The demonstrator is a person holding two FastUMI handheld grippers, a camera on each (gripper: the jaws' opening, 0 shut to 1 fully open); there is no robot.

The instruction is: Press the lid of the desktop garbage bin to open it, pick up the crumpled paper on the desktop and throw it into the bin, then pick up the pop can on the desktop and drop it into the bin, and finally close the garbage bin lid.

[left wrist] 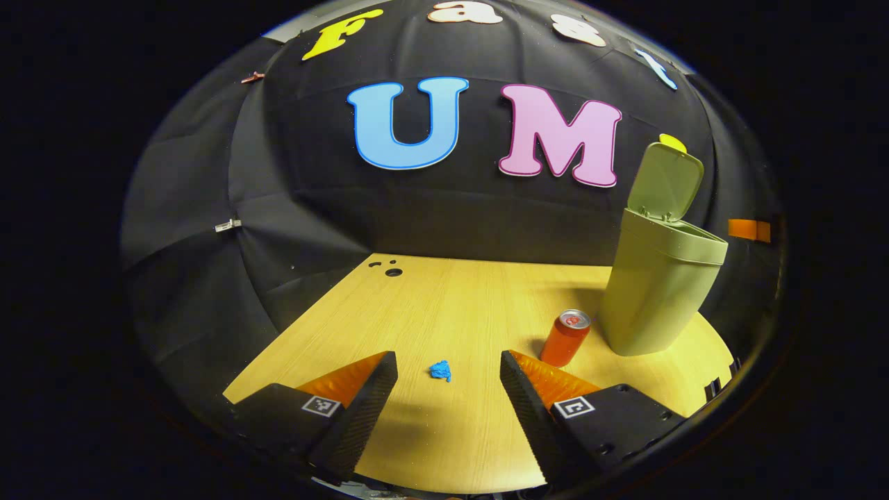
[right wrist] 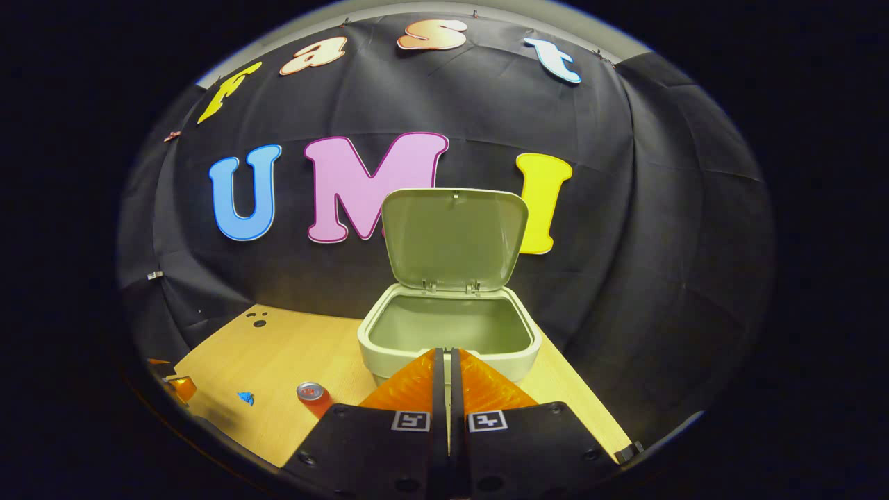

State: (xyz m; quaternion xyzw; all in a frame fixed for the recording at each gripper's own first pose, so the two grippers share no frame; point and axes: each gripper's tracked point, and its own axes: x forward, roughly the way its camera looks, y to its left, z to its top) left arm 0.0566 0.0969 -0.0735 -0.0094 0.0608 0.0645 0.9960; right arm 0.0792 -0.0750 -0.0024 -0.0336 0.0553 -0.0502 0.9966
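The pale green bin stands at the right of the wooden desktop with its lid swung up. An orange pop can stands upright just left of the bin. A small blue crumpled paper lies on the desk, ahead of and between the fingers of my left gripper, which is open and holds nothing. In the right gripper view the bin's open mouth lies directly ahead and the lid stands upright behind it. My right gripper is shut and empty, just before the bin's front rim. The can and the paper lie to the left.
Black cloth walls close the desk at the back and on both sides. Small dark holes mark the desk's far left corner. Part of the left gripper shows at the left edge of the right gripper view.
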